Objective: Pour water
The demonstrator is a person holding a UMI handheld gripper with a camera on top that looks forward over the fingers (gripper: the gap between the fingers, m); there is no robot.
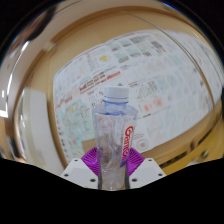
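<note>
We view the scene along the two fingers of the gripper (113, 172). A clear plastic water bottle (115, 135) stands upright between the fingers, rising from them toward 12 o'clock. Its pale screw cap (116, 94) is fitted at the top end. A label (127, 143) with red lettering runs down the bottle's side that faces 3 o'clock.

We see a purple pad (92, 158) at 9 o'clock of the bottle's lower body and a second purple pad at 3 o'clock of it. Both pads lie against the bottle wall with no visible gap, so we read the fingers as clamped on the bottle. The lowest part of the bottle is hidden between the white finger bodies, and we cannot tell whether it rests on anything.

Beyond the bottle, from 9 o'clock round through 12 to 3 o'clock, lies a wide spread of printed paper (150, 70) with text blocks and small coloured pictures. A brown wooden surface (40, 70) borders the paper at 9 to 11 o'clock.
</note>
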